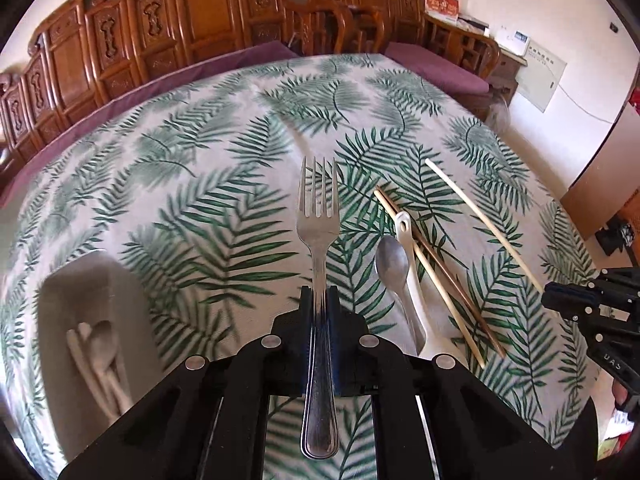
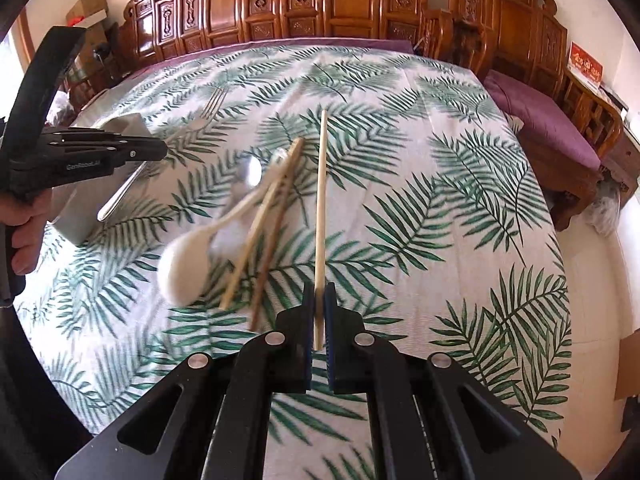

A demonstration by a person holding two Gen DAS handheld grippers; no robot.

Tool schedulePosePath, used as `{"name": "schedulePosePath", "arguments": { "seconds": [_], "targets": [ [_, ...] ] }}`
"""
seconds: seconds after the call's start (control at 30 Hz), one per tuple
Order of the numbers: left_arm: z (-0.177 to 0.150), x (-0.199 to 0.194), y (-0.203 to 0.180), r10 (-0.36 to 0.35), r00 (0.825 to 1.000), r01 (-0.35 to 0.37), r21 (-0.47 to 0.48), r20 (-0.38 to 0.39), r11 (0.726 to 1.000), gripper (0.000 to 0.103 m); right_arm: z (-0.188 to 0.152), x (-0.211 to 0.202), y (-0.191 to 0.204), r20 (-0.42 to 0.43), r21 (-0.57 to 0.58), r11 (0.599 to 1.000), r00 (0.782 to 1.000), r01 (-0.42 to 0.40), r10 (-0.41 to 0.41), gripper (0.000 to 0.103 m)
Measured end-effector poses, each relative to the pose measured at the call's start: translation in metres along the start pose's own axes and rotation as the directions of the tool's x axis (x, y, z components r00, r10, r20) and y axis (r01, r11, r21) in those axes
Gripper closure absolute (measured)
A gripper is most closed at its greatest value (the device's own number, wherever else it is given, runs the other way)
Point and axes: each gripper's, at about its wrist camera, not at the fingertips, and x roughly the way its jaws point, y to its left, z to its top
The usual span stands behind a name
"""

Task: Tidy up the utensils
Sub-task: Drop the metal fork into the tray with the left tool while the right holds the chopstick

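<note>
A table under a palm-leaf tablecloth (image 1: 200, 168) fills both views, with carved wooden chairs (image 2: 304, 0) along its far edge and purple seat cushions (image 2: 536, 120) at the side. Near the left edge of the cloth sits a grey utensil tray (image 1: 72, 300), blurred, with at least one pale spoon lying in it. The left gripper (image 1: 319, 300) has its jaws closed tight on the handle of a steel fork (image 1: 318, 216), tines pointing away toward the chairs and the handle end running back between the fingers. The right gripper (image 2: 319, 300) is pinched shut on the near end of a single pale chopstick (image 2: 321, 200), which points straight ahead over the cloth. Between the two tools, loose on the tablecloth, lie a white ceramic soup spoon (image 2: 188, 264), a metal spoon (image 1: 394, 276) just beside its handle, and two more chopsticks, one pale (image 1: 432, 280) and one dark brown (image 1: 460, 284), crossing each other and touching the white spoon's handle.
</note>
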Motion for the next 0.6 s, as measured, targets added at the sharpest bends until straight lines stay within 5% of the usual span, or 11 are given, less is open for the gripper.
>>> {"name": "schedulePosePath", "arguments": {
  "seconds": [0.6],
  "targets": [
    [-0.027,-0.089,0.061,0.055,0.994,-0.051,-0.045,0.095,0.998,0.096,0.028,-0.045,0.082,0.082,-0.094,0.995,0.996,-0.02,0.027,0.097]
  ]
}}
